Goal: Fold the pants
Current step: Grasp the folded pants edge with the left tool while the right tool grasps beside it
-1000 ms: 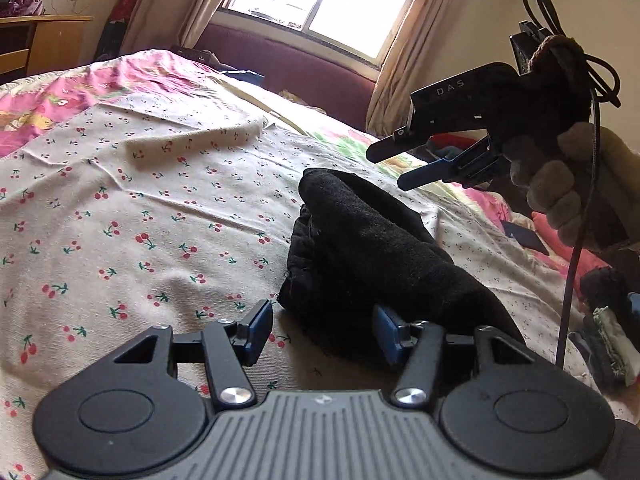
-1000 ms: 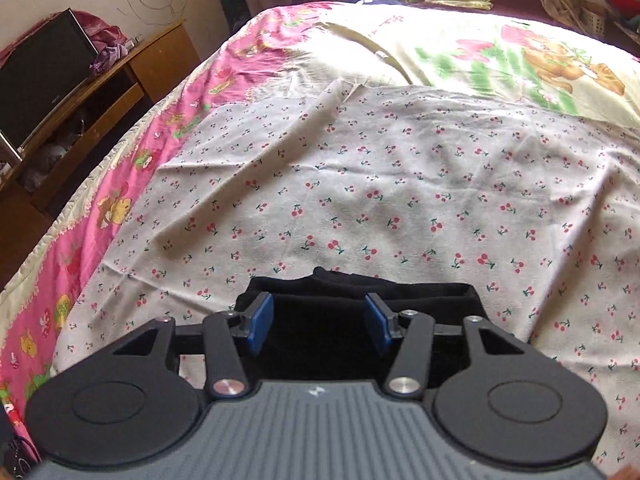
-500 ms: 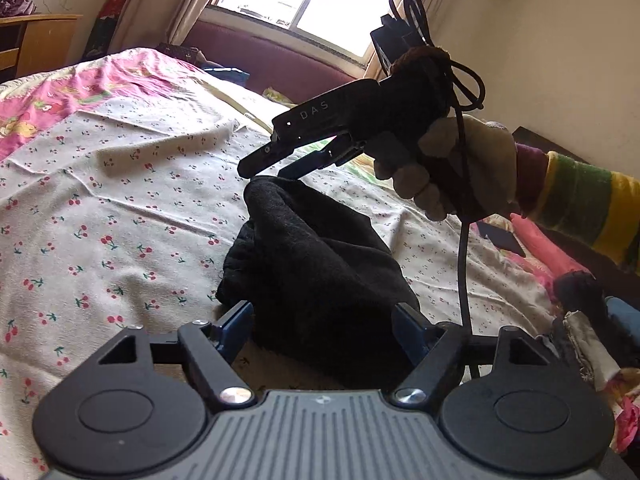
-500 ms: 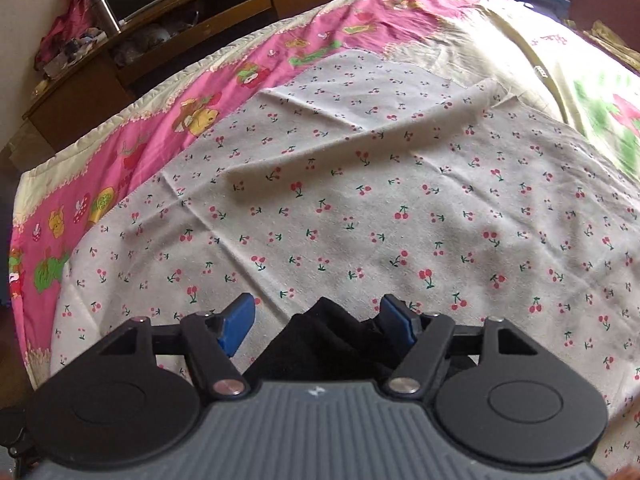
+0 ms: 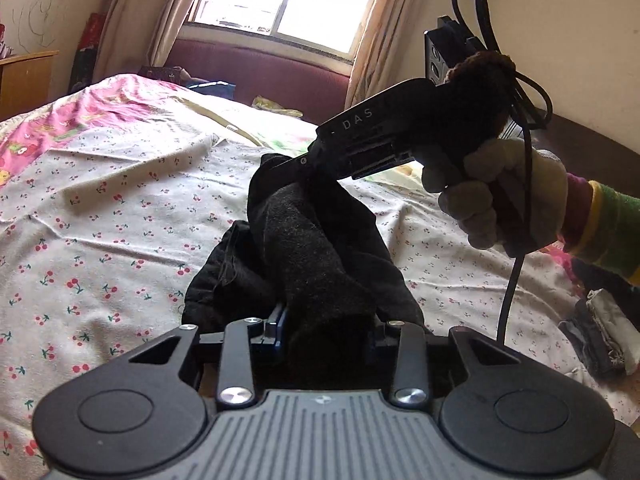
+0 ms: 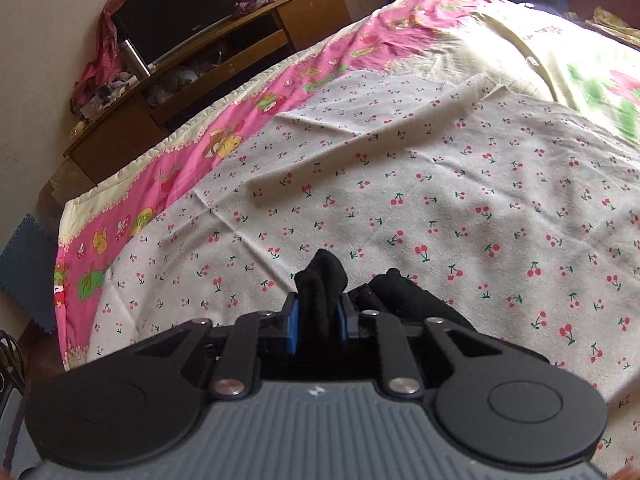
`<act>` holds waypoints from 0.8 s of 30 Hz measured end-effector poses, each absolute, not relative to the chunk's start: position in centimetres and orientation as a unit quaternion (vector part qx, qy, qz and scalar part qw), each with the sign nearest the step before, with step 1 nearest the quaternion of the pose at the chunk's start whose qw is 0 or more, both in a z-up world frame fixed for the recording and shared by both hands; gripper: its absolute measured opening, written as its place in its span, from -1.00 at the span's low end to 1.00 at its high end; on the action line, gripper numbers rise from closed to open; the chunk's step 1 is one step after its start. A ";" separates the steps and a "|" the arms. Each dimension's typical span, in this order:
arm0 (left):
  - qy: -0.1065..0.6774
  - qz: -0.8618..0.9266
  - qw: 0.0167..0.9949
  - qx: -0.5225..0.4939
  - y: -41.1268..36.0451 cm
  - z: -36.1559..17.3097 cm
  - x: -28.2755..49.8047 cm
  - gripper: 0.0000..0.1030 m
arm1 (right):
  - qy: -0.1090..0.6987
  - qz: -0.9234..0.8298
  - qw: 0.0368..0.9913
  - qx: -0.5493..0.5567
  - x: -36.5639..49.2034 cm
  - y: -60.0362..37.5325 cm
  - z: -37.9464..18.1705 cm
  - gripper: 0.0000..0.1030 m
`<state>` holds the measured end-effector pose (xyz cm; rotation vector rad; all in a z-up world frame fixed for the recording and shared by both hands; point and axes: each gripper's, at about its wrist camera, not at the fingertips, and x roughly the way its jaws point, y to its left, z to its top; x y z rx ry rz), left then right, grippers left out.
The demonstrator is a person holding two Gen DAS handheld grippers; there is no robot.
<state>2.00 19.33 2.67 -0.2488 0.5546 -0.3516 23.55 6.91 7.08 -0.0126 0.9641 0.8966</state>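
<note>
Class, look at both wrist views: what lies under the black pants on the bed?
Around the black pants shows the cherry-print sheet, which runs under them. The part directly beneath is covered, so anything else there cannot be seen.

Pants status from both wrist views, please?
Both jaws closing on the black pants: left gripper near end, right gripper far end. Pants bunched, partly lifted off cherry-print sheet. Nothing obstructing.
</note>
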 end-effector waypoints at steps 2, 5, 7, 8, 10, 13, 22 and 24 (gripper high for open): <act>0.248 -0.188 0.943 -0.121 19.2 3.9 1.9 -0.07 | 0.425 0.401 0.811 0.030 22.8 4.4 9.0 -0.65; 0.232 -0.195 0.944 -0.132 19.5 4.3 2.8 -0.07 | 0.399 0.366 0.837 0.075 21.8 1.0 11.6 -0.65; 0.237 -0.184 0.944 -0.134 20.0 3.6 3.7 -0.06 | 0.396 0.349 0.844 0.090 22.2 0.5 11.9 -0.65; 0.245 -0.176 0.943 -0.137 20.3 3.1 4.2 -0.07 | 0.398 0.345 0.845 0.087 22.6 1.0 11.5 -0.65; 0.270 -0.159 0.937 -0.152 21.2 1.5 5.2 -0.07 | 0.416 0.333 0.842 0.086 24.1 2.9 9.5 -0.64; 0.299 -0.127 0.932 -0.162 22.5 -0.8 5.9 -0.06 | 0.436 0.316 0.839 0.071 26.2 6.3 4.9 -0.65; 0.306 -0.109 0.925 -0.200 24.5 -1.8 5.5 0.18 | 0.433 0.273 0.858 0.045 28.4 9.1 -0.6 -0.18; 0.298 -0.100 0.930 -0.191 24.8 -0.9 4.1 0.22 | 0.419 0.271 0.865 0.060 28.1 8.3 1.0 -0.17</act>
